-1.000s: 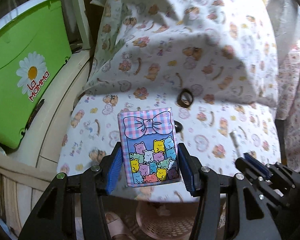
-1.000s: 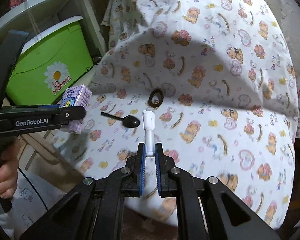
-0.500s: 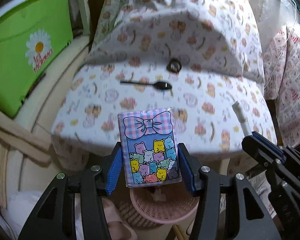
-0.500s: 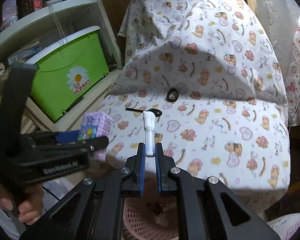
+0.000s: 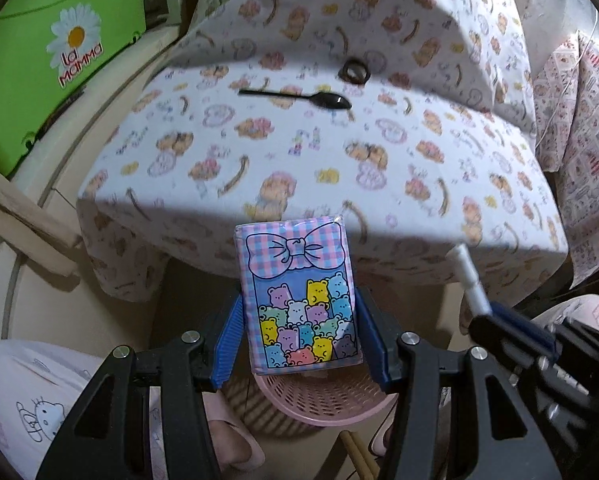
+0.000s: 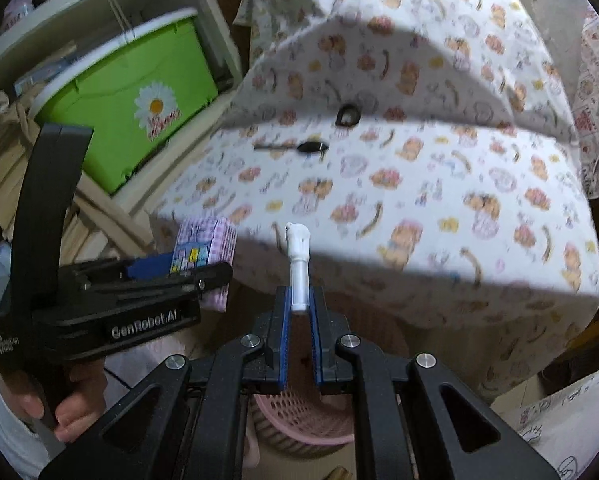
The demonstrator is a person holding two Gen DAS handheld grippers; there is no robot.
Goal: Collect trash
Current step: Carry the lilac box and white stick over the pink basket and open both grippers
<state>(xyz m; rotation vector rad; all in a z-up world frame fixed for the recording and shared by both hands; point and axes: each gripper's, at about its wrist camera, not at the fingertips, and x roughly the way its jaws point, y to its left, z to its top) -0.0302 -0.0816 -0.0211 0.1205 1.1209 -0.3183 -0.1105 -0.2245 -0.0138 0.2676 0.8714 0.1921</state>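
Basket (image 5: pixel 323 400) now sits at the lower centre of both views, directly below both tools; one second ago only its edge showed in the left view. Judgement: both items have been carried off the counter (image 5: pixel 299 168) and are near the drop point.

Left tool (image 5: pixel 299 344): clamped on the pack (image 5: pixel 299 296). Right tool (image 6: pixel 299 312): clamped on the white tube (image 6: pixel 298 264).

Spoon (image 5: pixel 299 98) and ring (image 5: pixel 354 71) remain on the counter, upper centre, uncollected.

The right view alone shows the hand (image 6: pixel 65 408) gripping the left tool and the shelf (image 6: pixel 79 12) at upper left. The left view alone shows the pack's printed face.
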